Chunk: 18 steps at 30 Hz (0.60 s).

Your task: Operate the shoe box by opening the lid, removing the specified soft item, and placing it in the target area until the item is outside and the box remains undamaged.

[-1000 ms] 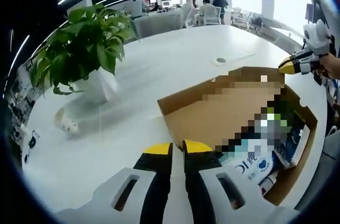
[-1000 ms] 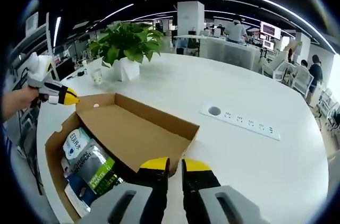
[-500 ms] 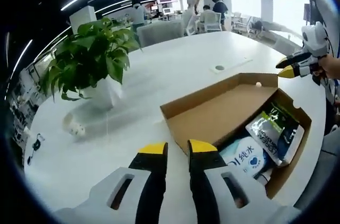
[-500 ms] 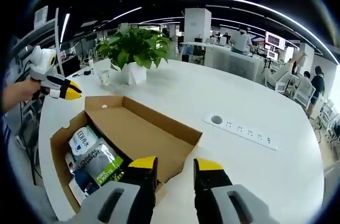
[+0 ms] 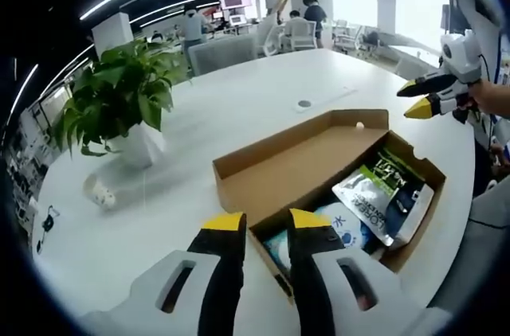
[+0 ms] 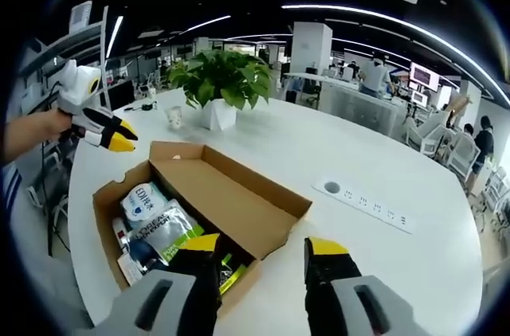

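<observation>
The right gripper point(image 6: 264, 250) is being held with its yellow-tipped jaws spread above the near edge of the open shoe box point(image 6: 263, 197). Soft packets point(image 6: 159, 228) are lying inside it. The left gripper point(image 6: 119, 135) is being held beyond the box's far corner, jaws parted.

Brown shoe box point(image 6: 239, 202), yellow-tipped tongs point(image 5: 256, 223), white table point(image 6: 414, 264)
</observation>
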Tool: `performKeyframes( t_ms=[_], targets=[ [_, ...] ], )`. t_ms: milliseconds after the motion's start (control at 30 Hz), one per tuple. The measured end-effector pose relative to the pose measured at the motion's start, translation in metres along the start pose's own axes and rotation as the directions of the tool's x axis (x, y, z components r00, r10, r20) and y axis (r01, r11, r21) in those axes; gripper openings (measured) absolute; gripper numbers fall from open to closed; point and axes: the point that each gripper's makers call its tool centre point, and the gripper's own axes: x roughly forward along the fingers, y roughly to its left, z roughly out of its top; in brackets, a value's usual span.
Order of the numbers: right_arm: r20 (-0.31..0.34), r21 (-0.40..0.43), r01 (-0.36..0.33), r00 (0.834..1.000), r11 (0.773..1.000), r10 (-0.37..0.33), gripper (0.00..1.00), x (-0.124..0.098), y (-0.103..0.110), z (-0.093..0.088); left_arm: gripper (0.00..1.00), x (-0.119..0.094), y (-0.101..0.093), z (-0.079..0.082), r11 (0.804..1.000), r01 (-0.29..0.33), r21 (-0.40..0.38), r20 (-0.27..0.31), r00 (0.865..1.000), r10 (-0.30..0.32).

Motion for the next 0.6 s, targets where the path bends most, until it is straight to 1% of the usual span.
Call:
performKeyframes(
  t_ms=[300, 467, 600],
  targets=[
    [0.000, -0.036, -0.042, 0.999, 0.998, 0.042, 0.45, -0.013, 0.012, -0.010, 0.23, -0.007, -0.024, -0.005, 0.998, 0.061, -0.008, -0.008, 0.998, -0.061],
    [-0.011, -0.069, -0.070, 0.998, 0.995, 0.069, 0.48, -0.017, 0.021, -0.017, 0.25, -0.012, -0.038, -0.008, 0.995, 0.098, -0.036, -0.007, 0.995, -0.099],
    [-0.008, -0.101, -0.091, 0.996, 0.991, 0.091, 0.51, -0.022, 0.029, -0.019, 0.26, -0.015, -0.050, -0.013, 0.991, 0.123, -0.048, -0.011, 0.992, -0.123]
  ],
)
